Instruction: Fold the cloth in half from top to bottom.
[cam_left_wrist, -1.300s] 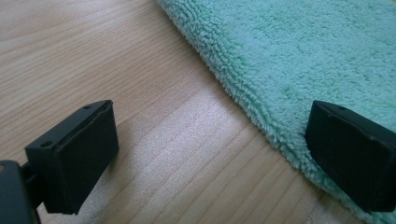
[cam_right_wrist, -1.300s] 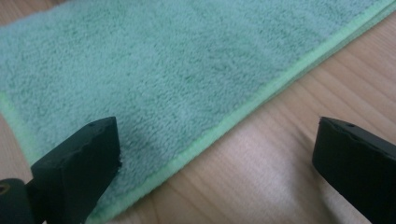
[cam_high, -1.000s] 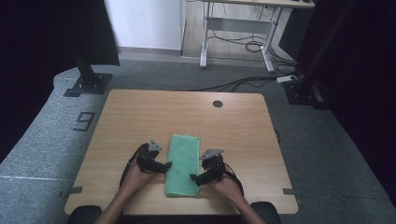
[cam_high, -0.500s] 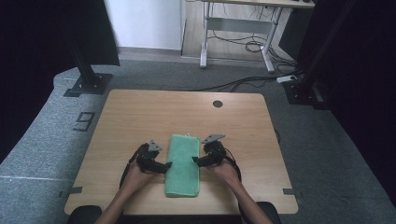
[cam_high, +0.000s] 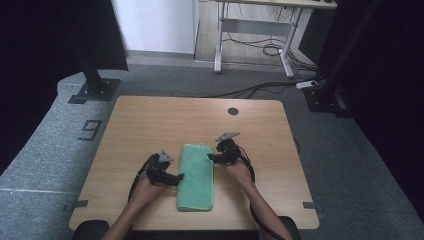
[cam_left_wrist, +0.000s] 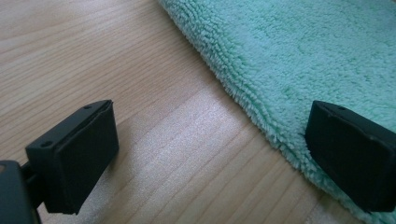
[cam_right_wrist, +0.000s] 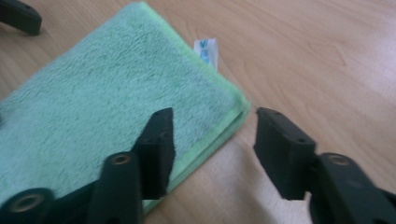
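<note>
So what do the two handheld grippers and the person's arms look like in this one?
Both the left gripper and the right gripper are black, each with two blocky, flat-faced jaws, a grey three-cornered plate on top and a black cable trailing back. The right gripper's jaws show round screw holes. The forearms are bare, no sleeves.

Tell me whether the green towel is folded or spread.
Folded: the green towel shows stacked layers along its edge near the right gripper, and lies as a narrow rectangle.
</note>
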